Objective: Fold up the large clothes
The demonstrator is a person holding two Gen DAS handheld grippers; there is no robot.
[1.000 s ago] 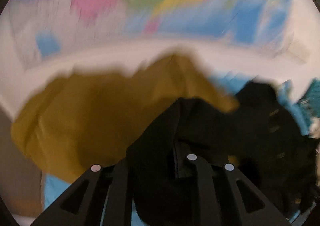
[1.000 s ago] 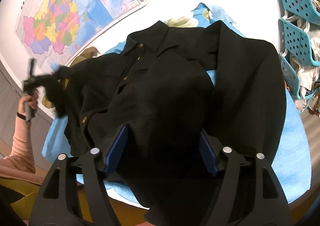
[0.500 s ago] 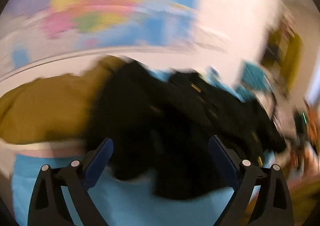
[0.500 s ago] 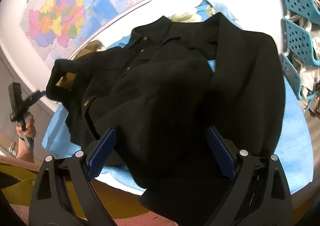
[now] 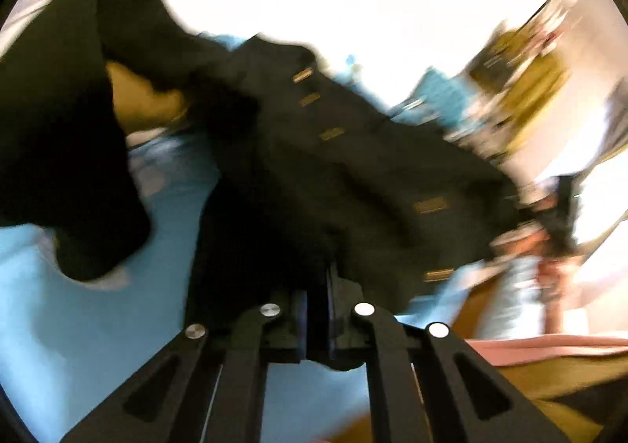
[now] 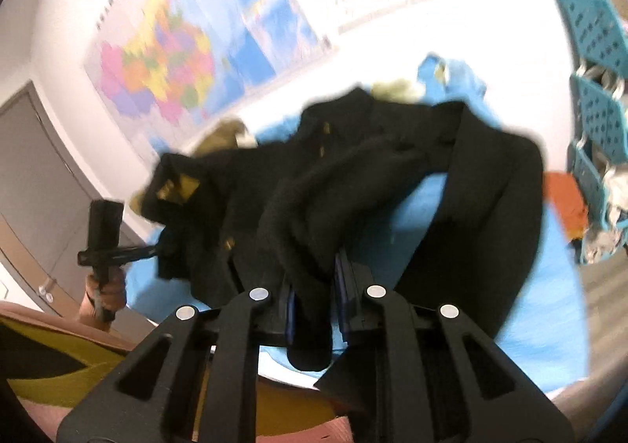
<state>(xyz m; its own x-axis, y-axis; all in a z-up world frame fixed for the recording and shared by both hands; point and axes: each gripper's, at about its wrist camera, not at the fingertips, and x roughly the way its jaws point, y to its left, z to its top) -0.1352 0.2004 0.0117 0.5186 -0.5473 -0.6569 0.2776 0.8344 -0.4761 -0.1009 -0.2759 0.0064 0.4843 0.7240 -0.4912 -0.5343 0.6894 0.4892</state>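
Coat: one black coat (image 6: 392,183) with brass buttons lies rumpled across the middle of both views, on the blue cloth of the desk (image 6: 541,286); it is bunched rather than flat, so the fold looks barely begun.
Right gripper (image 6: 314,278): lower centre of its view; its jaws have just been closing and now pinch a thick roll of the coat's black fabric, likely a sleeve or hem edge taken for lifting.
Left gripper (image 5: 316,309): lower centre of its own view; its jaws have just snapped together, with dark cloth pressed between the blue pads, apparently the near edge of the coat.
Reason for hold: two grips on the near side would let the garment be raised and spread before folding.
Buttons: at least five show in the blurred left view; exact count unsure.
Other clothes: one mustard garment (image 5: 145,97) peeks out beneath the coat, left of centre.
Baskets: three teal ones (image 6: 592,62) stacked at the right edge.
Wall: one coloured map (image 6: 188,50), upper left.
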